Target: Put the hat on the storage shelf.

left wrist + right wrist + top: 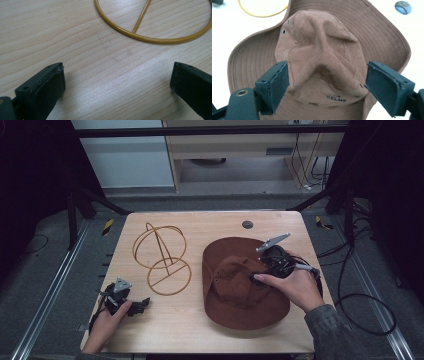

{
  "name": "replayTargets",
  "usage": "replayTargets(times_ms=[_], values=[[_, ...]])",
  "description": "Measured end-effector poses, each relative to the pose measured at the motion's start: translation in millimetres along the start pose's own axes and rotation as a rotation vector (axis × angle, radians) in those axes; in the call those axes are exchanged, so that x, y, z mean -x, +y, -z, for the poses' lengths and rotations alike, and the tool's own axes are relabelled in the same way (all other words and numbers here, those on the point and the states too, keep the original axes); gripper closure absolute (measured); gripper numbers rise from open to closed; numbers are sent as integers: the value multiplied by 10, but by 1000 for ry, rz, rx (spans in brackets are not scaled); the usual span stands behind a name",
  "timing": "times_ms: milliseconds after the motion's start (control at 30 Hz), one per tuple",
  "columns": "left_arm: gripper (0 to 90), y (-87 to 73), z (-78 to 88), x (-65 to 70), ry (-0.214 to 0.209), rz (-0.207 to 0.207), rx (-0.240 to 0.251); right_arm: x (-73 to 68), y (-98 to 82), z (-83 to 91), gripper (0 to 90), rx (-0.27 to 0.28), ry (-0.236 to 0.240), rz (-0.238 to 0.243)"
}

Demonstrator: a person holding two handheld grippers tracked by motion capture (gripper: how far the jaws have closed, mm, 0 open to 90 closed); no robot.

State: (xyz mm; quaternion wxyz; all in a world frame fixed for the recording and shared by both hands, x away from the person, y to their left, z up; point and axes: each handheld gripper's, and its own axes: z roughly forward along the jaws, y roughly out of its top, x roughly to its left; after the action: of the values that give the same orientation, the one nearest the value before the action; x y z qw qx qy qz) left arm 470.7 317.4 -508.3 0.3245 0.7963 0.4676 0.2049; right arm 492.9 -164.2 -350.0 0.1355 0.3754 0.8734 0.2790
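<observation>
The hat (pixel 240 285) is a brown, soft, suede-like cloth piece with a wide floppy brim stitched in concentric rows and a crumpled, dented crown. It lies brim-down on the right half of the tabletop (pixel 200 325), at 3 o'clock from the stand. In the right gripper view its crown (pixel 319 57) shows small metal eyelets and the word "KELME" printed in dark letters near the lower edge.

The stand (pixel 162 257) is thin yellow-gold metal wire: a flat round base ring with a crossbar, a slim post, and 2 crossed hoops on top. The left gripper view shows the glossy base ring (pixel 150 38) on pale wood with a wavy grain.

The right gripper (pixel 262 270) hovers over the crown, at about 1 o'clock of the hat; its black, rough-edged padded jaws stand wide apart on either side of the crown, not pressing it. The left gripper (pixel 142 304) rests at 7 o'clock from the stand, jaws wide apart over bare wood.
</observation>
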Motion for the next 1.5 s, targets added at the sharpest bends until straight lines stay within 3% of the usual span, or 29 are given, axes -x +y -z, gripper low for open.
replayTargets(times_ms=[300,700,1067,1500], values=[[0,2,-4,-5,-5,-2,3,-33,169,-84,206,-33,16,30],[0,-5,4,0,-4,-5,1,-37,304,-337,123,-75,33,42],[0,-4,4,-1,-5,-5,1,9,313,-588,179,-115,37,41],[0,-5,4,0,-5,-5,1,7,274,-747,246,-136,66,42]])
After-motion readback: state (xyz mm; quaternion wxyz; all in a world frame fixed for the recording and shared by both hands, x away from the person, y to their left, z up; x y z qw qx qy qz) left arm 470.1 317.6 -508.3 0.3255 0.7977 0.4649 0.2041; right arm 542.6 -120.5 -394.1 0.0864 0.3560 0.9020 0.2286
